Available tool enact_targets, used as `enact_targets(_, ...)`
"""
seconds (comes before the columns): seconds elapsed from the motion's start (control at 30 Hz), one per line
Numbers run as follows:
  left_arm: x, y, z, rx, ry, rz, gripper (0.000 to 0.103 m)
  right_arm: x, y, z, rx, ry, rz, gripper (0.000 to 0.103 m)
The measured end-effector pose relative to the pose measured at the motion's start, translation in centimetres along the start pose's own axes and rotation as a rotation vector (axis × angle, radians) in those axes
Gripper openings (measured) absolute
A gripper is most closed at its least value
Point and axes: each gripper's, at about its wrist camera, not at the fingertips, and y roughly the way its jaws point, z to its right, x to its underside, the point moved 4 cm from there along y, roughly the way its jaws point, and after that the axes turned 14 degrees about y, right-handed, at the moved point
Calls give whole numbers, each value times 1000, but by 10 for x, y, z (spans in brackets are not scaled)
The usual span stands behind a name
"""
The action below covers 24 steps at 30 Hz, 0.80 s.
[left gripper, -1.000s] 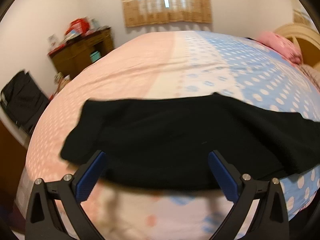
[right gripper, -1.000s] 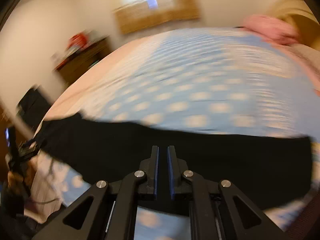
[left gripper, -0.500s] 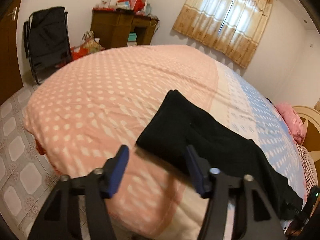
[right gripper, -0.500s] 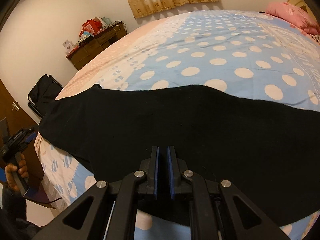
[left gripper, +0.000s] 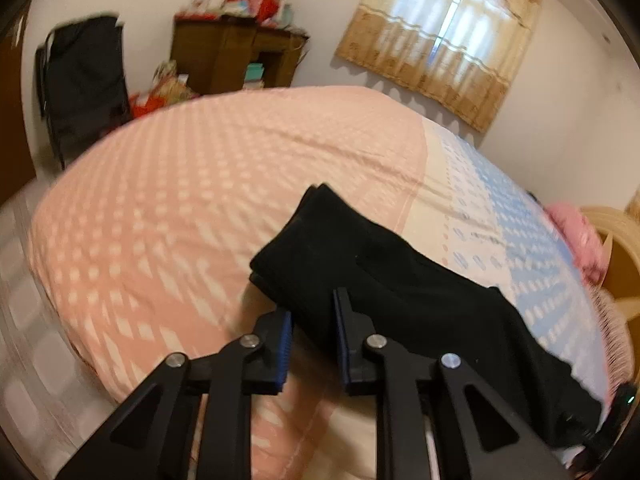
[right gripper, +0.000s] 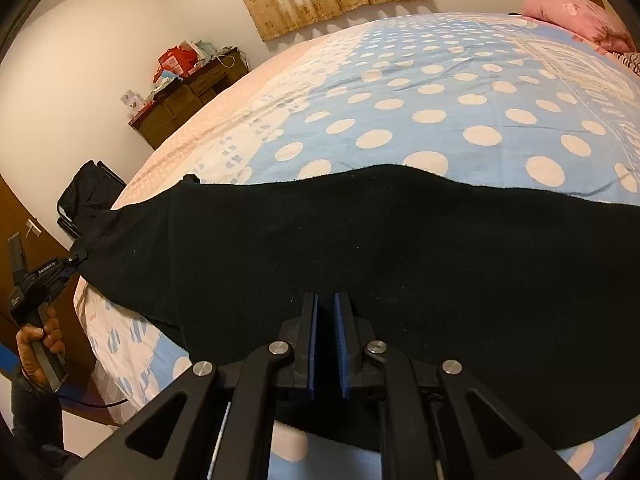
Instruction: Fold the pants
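Observation:
Black pants (left gripper: 384,288) lie stretched along the near edge of a bed; they also fill the right wrist view (right gripper: 360,248). My left gripper (left gripper: 312,320) is nearly shut around the near corner of one end of the pants. It also shows far left in the right wrist view (right gripper: 74,260), at the pants' end. My right gripper (right gripper: 326,340) is shut on the near edge of the pants. Its tip shows at the far right of the left wrist view (left gripper: 618,408).
The bed (left gripper: 180,208) has a pink and blue dotted cover (right gripper: 440,100). A pink pillow (right gripper: 576,12) lies at the head. A brown cabinet (left gripper: 228,56) with clutter and a black folding chair (left gripper: 84,80) stand by the wall. A curtained window (left gripper: 440,40) is behind.
My left gripper swung to the left end of the pants and narrowed from wide open to nearly shut on it. The right gripper stayed shut on the pants' edge.

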Motion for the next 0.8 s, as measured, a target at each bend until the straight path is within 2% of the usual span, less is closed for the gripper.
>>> enact_targets(0.07,-4,0,-3,-27,31,2,17,1,0,0,0,-1,6,9)
enact_targets(0.2,-14,9,-17,-28,21,-15,17,1,-3,0,-7,20,12,9)
enact_targets(0.3,-9,22,-26,-56,30,-62,23,-3,-15,4,-22,65,60,9)
enact_targets(0.37,-10,23,-27,-50,43,-58,27,-7,-23,1,-44,63,92,9)
enact_targets(0.4,-11,23,-27,-64,71,-68,33,-9,-27,-2,-60,51,101,9)
enact_targets(0.43,-11,23,-27,-93,91,-78,50,-10,-28,-7,-67,22,96,9)
enact_targets(0.5,-12,16,-31,-189,111,-87,75,-10,-22,-15,-40,-25,82,9)
enact_targets(0.6,-17,-7,-44,-287,81,-16,75,-12,-4,-15,47,-73,70,9)
enact_targets(0.63,-18,-12,-45,-305,76,3,75,-15,7,-7,115,-74,68,9)
enact_targets(0.7,-22,-24,-41,-328,82,49,75,-22,10,-2,94,-51,105,9)
enact_targets(0.8,-31,-25,-15,-287,160,63,75,-35,2,-2,74,31,132,9)
